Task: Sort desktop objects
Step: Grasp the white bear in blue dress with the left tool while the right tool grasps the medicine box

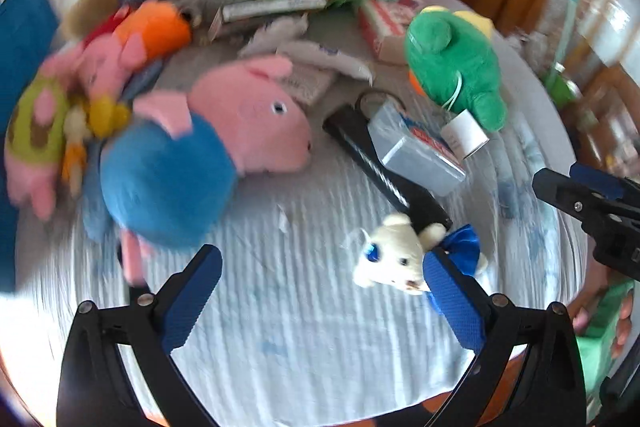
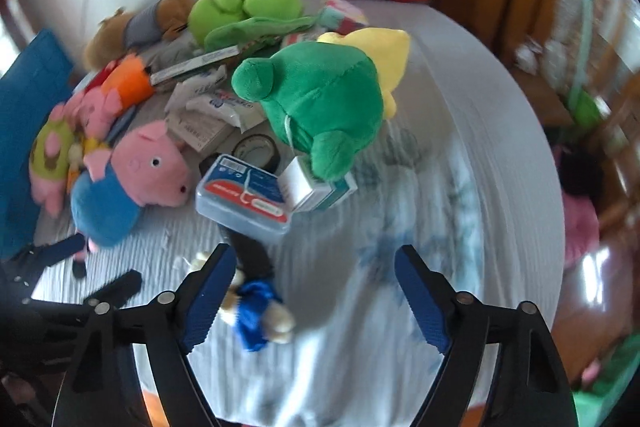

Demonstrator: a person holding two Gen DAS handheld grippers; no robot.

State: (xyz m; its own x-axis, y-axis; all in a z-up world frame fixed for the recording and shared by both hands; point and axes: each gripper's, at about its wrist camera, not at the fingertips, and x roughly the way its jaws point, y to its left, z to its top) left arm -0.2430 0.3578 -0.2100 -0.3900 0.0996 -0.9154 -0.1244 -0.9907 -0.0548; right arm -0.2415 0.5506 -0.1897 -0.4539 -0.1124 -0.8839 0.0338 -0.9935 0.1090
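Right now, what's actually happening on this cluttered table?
A person holds two grippers over a cloth-covered table piled with plush toys and small boxes. Both the left gripper and the right gripper are open and empty. The nearest item is a small white bear with a blue bow, lying beside the left gripper's right finger, not gripped. A pink pig in blue, a dark green plush and a clear plastic box sit further back, unsorted.
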